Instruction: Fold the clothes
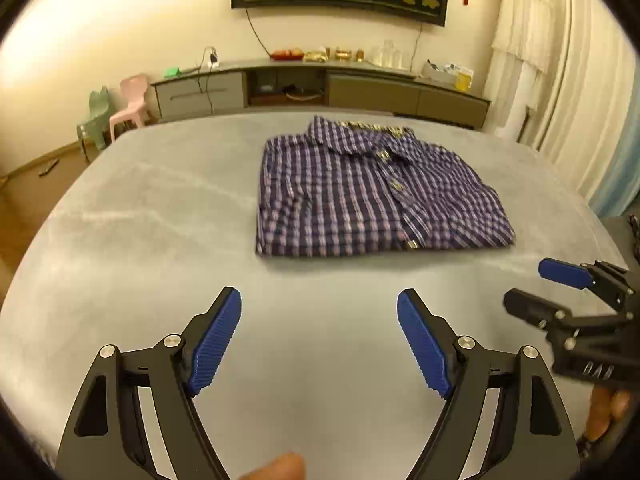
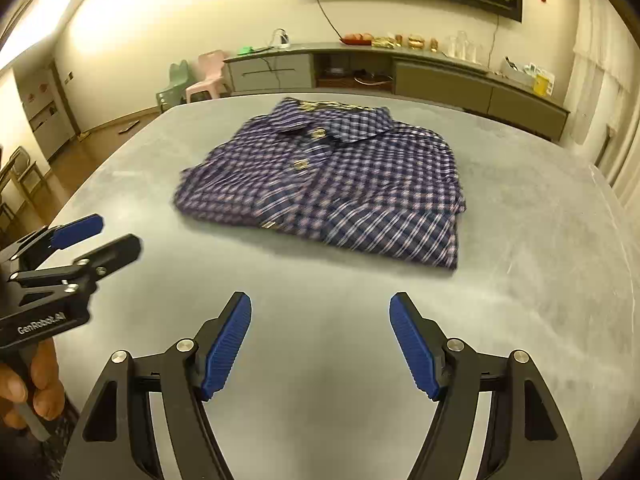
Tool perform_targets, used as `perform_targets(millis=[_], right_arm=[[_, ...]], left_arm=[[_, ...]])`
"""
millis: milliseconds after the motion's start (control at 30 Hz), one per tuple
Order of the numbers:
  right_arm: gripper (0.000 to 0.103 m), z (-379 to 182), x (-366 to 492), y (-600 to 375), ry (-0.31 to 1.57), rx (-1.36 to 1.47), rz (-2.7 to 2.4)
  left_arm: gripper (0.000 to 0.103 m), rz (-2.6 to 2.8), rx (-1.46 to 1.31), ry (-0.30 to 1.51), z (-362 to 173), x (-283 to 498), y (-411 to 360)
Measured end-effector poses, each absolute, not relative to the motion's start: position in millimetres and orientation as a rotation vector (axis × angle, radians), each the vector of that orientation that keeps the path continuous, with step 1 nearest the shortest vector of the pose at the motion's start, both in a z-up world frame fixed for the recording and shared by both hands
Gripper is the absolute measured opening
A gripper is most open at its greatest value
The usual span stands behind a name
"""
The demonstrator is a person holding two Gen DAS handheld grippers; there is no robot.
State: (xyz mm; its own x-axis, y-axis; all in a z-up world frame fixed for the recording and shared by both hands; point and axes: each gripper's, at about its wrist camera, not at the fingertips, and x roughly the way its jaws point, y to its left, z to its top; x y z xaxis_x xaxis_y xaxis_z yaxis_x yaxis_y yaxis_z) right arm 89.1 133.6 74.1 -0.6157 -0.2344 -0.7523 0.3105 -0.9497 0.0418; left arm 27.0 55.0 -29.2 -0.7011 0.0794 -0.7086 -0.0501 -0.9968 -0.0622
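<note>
one "genrobot.ai" label [image 2: 41, 323], right view only

left wrist view: rides on the left tongs [image 1: 319, 344], angled down across the grey stone-look desk [image 1: 160, 240], near its front edge, facing the far wall.
right wrist view: the same from the right tongs [image 2: 320, 346], just to the right.
shared: folded blue plaid shirt [image 1: 372, 196] [image 2: 332, 188], long low grey cabinet [image 1: 320, 84] [image 2: 400, 68]; each sees the other tongs.
</note>
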Motion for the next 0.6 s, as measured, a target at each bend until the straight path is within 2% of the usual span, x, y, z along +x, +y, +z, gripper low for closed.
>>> perform_targets(millis=[33,133,200,233,433,600], right_arm=[[0.073,54,103,141,0.151,1.169,-2.585],[0.073,88,185,166,0.203,1.131,-2.625],[0.073,78,150,161,0.203,1.124,-2.639],[0.073,85,167,160,0.197,1.125,-2.642],[0.073,73,79,127,0.171,1.145,-2.655],[0.073,28,-64,89,0.162,1.142,-2.648]], left_arm=[[0.084,2.822,-1.18,-0.069,-27,32,56],[0.087,2.792,-1.138,-0.087,-16,46,65],[0.088,2.789,-1.099,-0.086,-7,55,73],[0.088,2.784,-1.083,-0.089,-3,58,75],[0.089,2.774,-1.028,-0.071,9,74,94],[0.089,2.786,-1.035,-0.06,10,75,102]])
